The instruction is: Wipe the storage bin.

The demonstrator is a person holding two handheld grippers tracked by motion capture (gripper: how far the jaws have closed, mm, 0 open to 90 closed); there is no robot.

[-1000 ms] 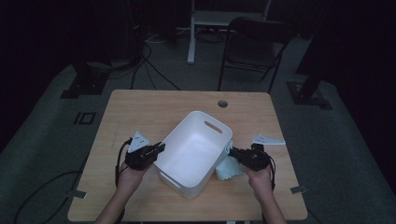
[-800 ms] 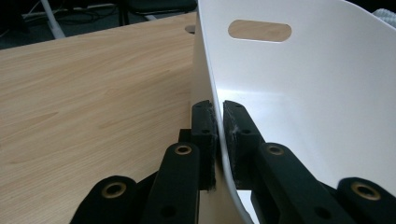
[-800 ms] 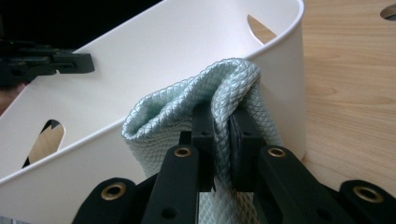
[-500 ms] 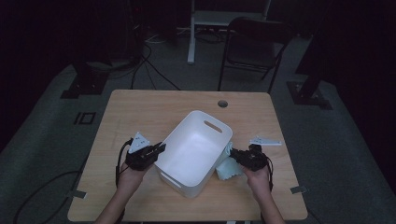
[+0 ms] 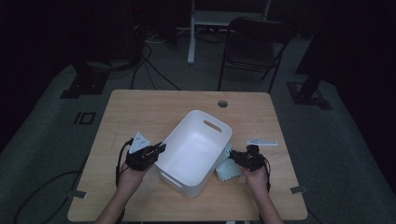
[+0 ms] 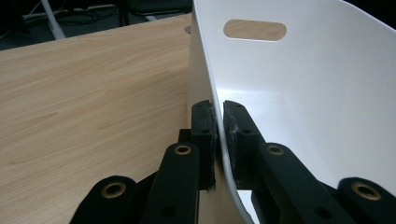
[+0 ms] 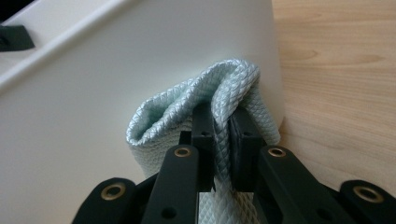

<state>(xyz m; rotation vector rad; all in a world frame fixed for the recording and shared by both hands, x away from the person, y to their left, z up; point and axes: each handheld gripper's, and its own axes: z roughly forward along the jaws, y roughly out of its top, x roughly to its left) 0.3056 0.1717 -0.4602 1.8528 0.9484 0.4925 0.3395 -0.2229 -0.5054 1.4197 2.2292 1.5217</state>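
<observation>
A wooden table (image 5: 140, 112) carries a white tub (image 5: 194, 151) near its middle; the left gripper (image 6: 218, 126) is clamped on the tub's thin wall, while the right gripper (image 7: 223, 135) pinches a folded pale-blue cloth (image 7: 224, 86) pressed against the tub's outer side

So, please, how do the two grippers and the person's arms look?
Both the left gripper and the right gripper are black, with flat linkage bars and brass-coloured rivets. The left carries a grey three-cornered plate, and black cables trail back. The forearms are bare, without sleeves.
</observation>
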